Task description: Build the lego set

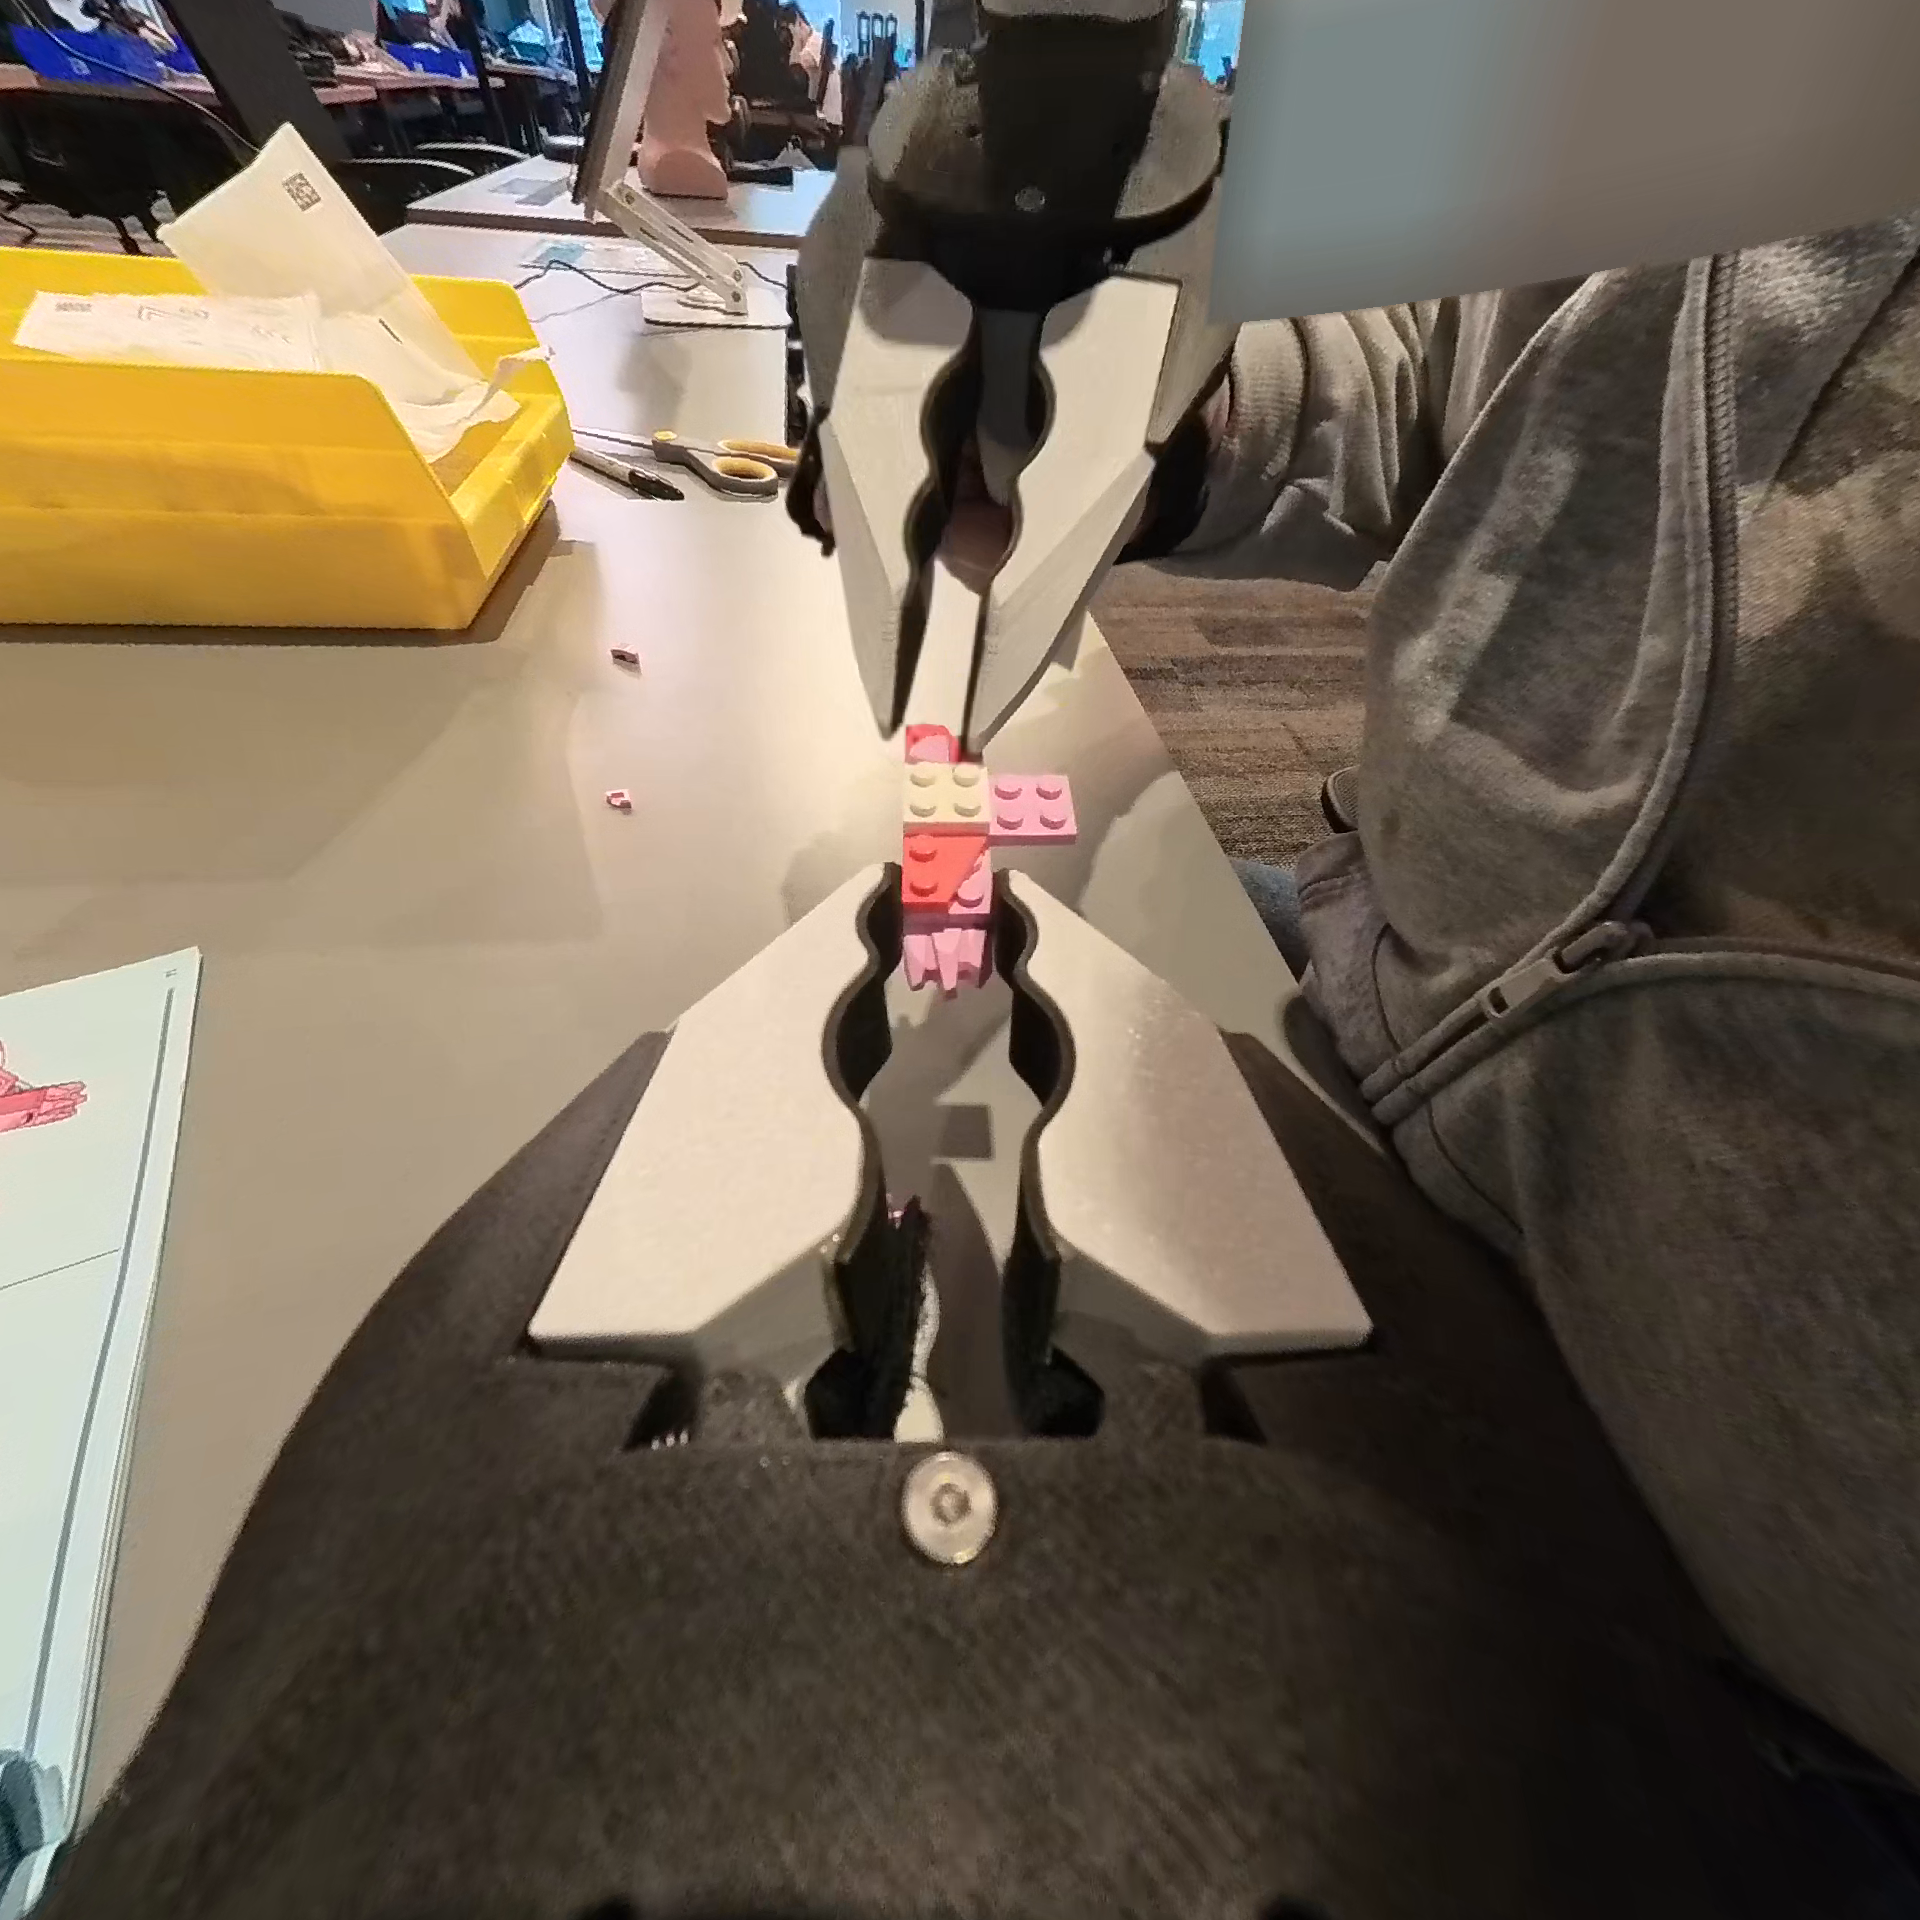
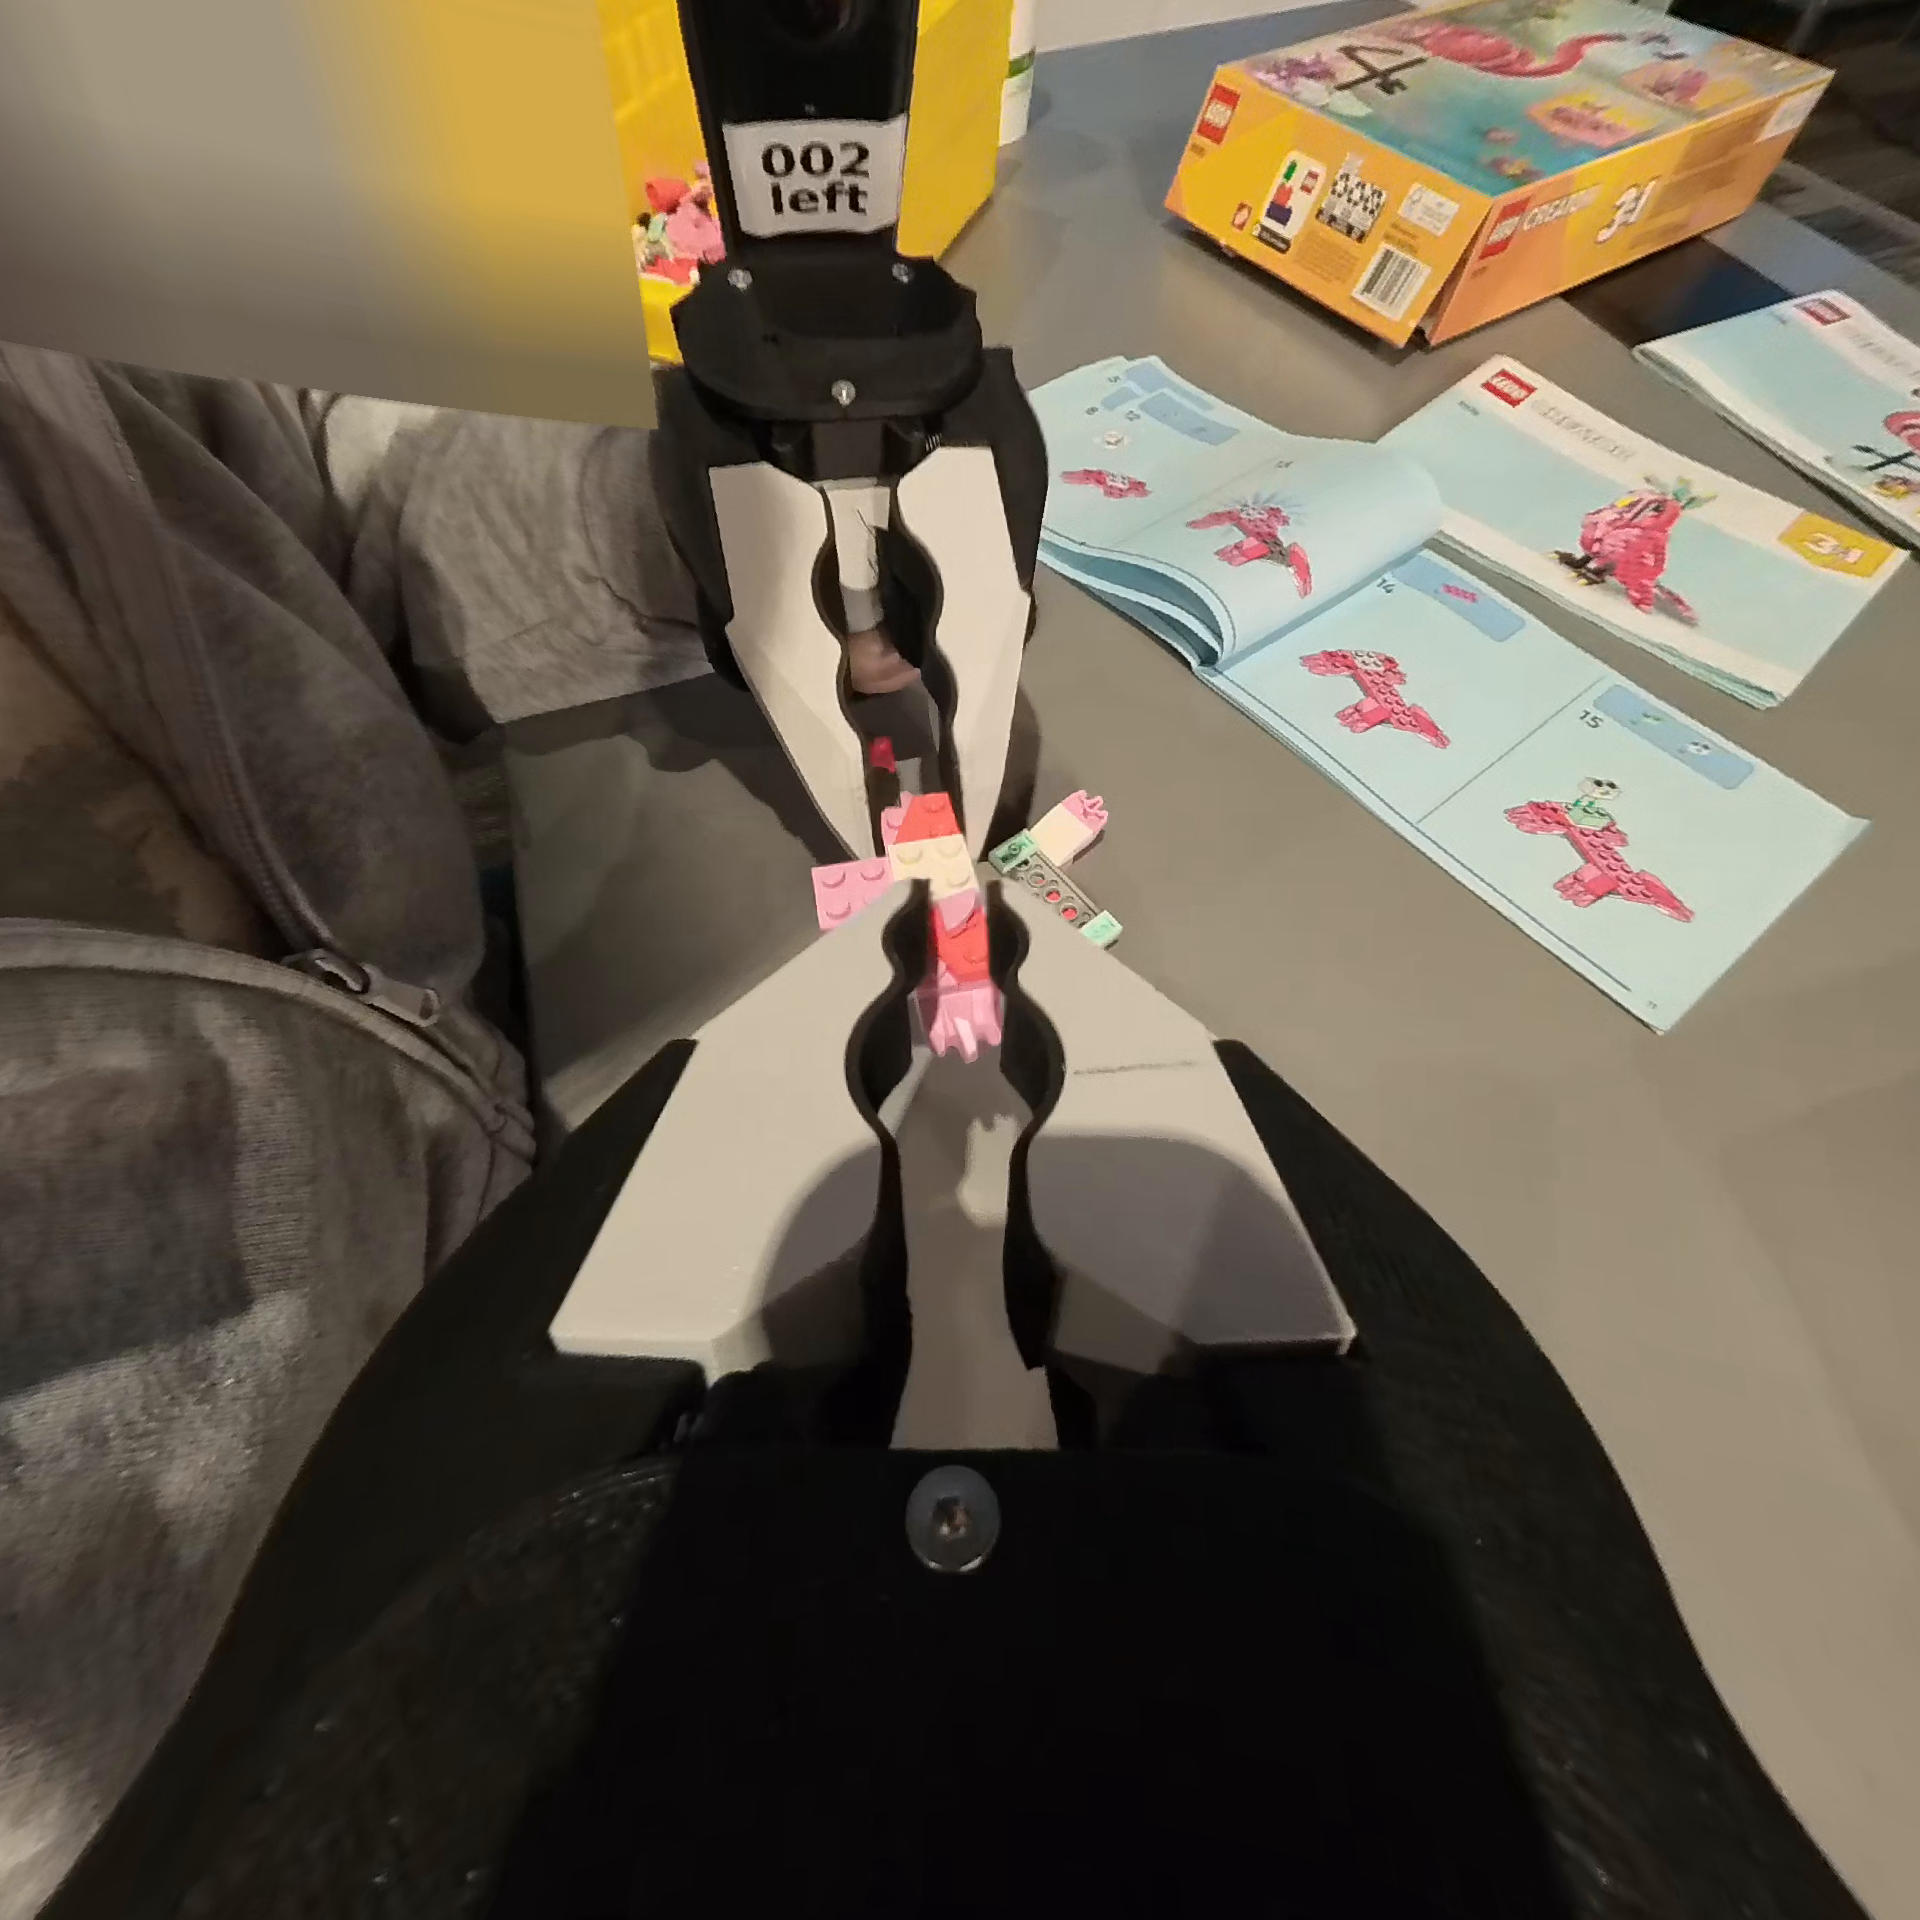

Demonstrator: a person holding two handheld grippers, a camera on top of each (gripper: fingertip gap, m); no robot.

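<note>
Over the grey worktop (image 1: 312, 831), past the yellow bin (image 1: 260, 499) on the left, the left gripper (image 1: 948, 883) had its fingers (image 1: 831, 935) closed on one end of the small pink-and-red lego build (image 1: 945, 842). Facing it, the right gripper (image 2: 954, 894) pinched the other end, holding it in the air. Farther right lay an open instruction booklet (image 2: 1403, 675) and the box (image 2: 1486, 156).

Both grippers alike: left gripper (image 1: 948, 883) and right gripper (image 2: 956, 894) have pale grey fingers w/ wavy black inner edges, black textured body, one silver screw at centre. Left carries a white label. Person wears a grey zip hoodie (image 1: 1621, 831).
</note>
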